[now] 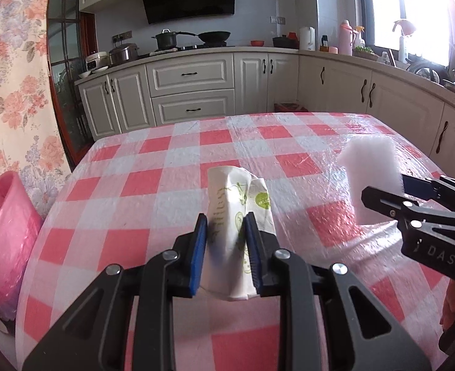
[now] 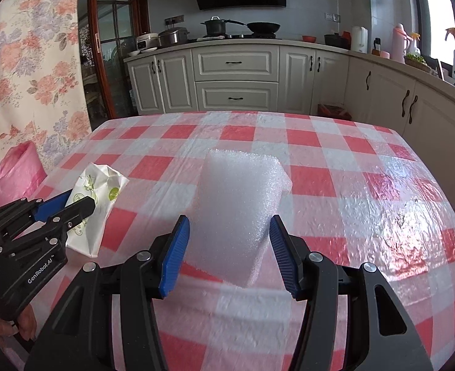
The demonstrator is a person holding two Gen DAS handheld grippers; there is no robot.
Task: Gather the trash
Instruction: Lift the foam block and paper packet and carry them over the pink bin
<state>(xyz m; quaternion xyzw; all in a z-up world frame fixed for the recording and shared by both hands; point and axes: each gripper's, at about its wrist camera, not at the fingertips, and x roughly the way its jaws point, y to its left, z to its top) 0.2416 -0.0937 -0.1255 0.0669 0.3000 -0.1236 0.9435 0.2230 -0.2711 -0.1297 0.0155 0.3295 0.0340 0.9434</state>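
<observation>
The left gripper (image 1: 225, 241) is clenched on a crumpled white paper wrapper with green print (image 1: 238, 204), raised above the red-and-white checked plastic tablecloth (image 1: 153, 182). The right gripper (image 2: 229, 256) grasps a white foam block (image 2: 236, 204), also apparently off the cloth.

Recommended: keep both grips firm and carry each item left toward the pink plastic bag (image 1: 2, 235) (presumably the trash receptacle), releasing only once over its opening.

Not verifiable: the bag's mouth is cut off, and the foam's lower edge is blurred.
</observation>
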